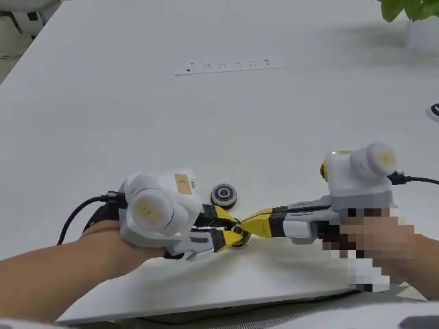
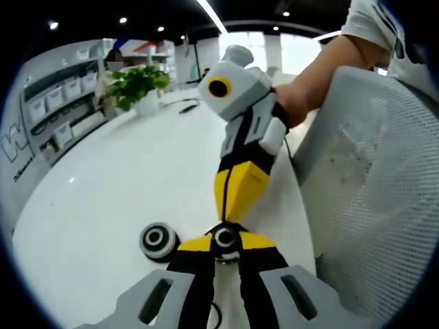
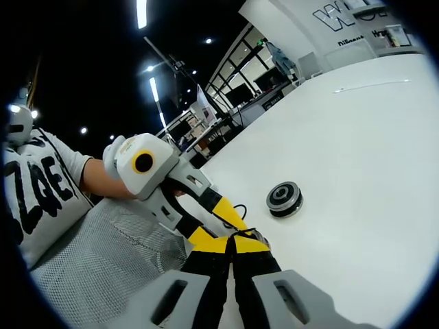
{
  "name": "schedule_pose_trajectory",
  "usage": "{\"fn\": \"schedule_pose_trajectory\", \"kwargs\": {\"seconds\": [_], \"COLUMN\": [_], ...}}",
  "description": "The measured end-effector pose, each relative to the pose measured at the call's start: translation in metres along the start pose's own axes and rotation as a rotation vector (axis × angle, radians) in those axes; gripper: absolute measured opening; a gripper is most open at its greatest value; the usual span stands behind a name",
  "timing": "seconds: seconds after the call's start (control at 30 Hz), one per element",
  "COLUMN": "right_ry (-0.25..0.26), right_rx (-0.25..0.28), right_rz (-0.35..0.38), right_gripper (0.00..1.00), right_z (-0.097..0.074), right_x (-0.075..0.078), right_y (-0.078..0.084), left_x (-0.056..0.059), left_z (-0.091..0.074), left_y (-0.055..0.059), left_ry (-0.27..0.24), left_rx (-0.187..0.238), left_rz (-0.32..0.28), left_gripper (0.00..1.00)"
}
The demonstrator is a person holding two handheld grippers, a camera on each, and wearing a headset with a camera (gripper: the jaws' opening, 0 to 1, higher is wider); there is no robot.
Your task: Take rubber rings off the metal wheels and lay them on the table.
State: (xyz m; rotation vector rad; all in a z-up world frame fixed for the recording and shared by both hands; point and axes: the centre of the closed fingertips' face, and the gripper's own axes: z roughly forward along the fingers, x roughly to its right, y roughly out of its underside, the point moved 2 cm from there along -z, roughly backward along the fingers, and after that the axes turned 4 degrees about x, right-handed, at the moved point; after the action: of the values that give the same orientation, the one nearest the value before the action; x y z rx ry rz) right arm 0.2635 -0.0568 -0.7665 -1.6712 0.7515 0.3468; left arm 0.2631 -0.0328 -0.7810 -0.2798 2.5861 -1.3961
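just left of the left tool's (image 1: 232,232) jaws, flat on the white bench (image 1: 206,116): a metal wheel (image 1: 223,195) with a dark rubber ring around it, touched by neither tool. between the left tool's yellow tips: another small wheel (image 2: 225,236), pinched from both sides, close to the bench's near edge. straight ahead of those tips, coming in from the right: the right tool (image 3: 233,241), jaws pressed together, nose meeting the pinched wheel's rim; cannot tell whether any rubber is caught between them. behind the right tool, a hand around its grip. far beyond both tools, a white power strip (image 1: 226,66) lying on the bench.
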Motion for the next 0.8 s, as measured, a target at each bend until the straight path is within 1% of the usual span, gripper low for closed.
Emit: {"fn": "schedule_pose_trajectory", "kwargs": {"seconds": [0.07, 0.37, 0.8], "right_ry": [-0.001, 0.038, 0.048], "right_rx": [0.011, 0.016, 0.018], "right_rz": [0.018, 0.023, 0.026], "right_gripper": [0.00, 0.00, 0.00], "right_z": [-0.001, -0.001, -0.002], "right_x": [0.000, 0.008, 0.010], "right_y": [-0.001, -0.001, -0.001], "left_x": [0.000, -0.001, -0.001], "left_z": [0.000, 0.001, 0.001], "left_y": [0.000, 0.000, -0.001], "left_ry": [0.000, -0.006, 0.008], "left_rx": [0.001, 0.010, 0.005], "left_rz": [0.000, 0.007, 0.045], "left_gripper": [0.12, 0.13, 0.14]}}
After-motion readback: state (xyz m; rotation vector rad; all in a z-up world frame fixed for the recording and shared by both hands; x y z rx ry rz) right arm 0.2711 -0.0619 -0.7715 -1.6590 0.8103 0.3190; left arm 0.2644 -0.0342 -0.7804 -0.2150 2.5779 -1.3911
